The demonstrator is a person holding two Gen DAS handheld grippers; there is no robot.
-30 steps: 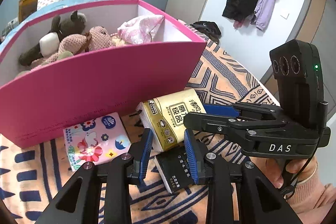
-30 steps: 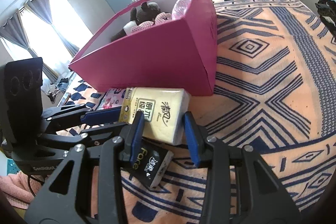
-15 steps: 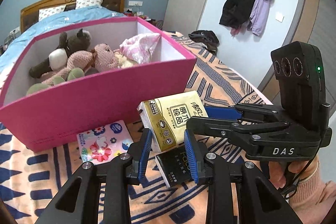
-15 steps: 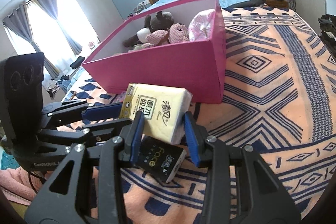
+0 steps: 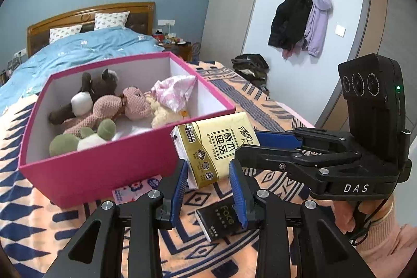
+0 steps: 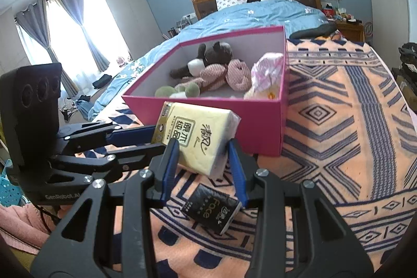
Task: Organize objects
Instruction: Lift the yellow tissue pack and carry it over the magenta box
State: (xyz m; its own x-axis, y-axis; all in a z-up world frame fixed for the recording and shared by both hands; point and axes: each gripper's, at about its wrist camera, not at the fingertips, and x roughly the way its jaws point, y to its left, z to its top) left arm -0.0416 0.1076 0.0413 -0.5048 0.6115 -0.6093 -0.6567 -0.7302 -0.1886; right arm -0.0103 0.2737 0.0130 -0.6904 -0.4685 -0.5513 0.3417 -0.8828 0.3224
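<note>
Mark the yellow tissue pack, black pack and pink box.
yellow tissue pack (image 5: 221, 145), left wrist view, printed face
black pack (image 6: 211, 207), right wrist view, top face
pink box (image 5: 104, 168), left wrist view, near wall

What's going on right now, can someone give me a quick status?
Both grippers, left and right, clamp the yellow tissue pack, lifted off the blanket. Pink box just ahead. Black tissue pack lies below; nothing blocking.

Black frames with silver screws, blue-padded fingers (image 5: 179, 188); behind the fingers, a three-lens camera block, green light, "DAS" lettering, pink sleeve (image 5: 385, 239).
</note>
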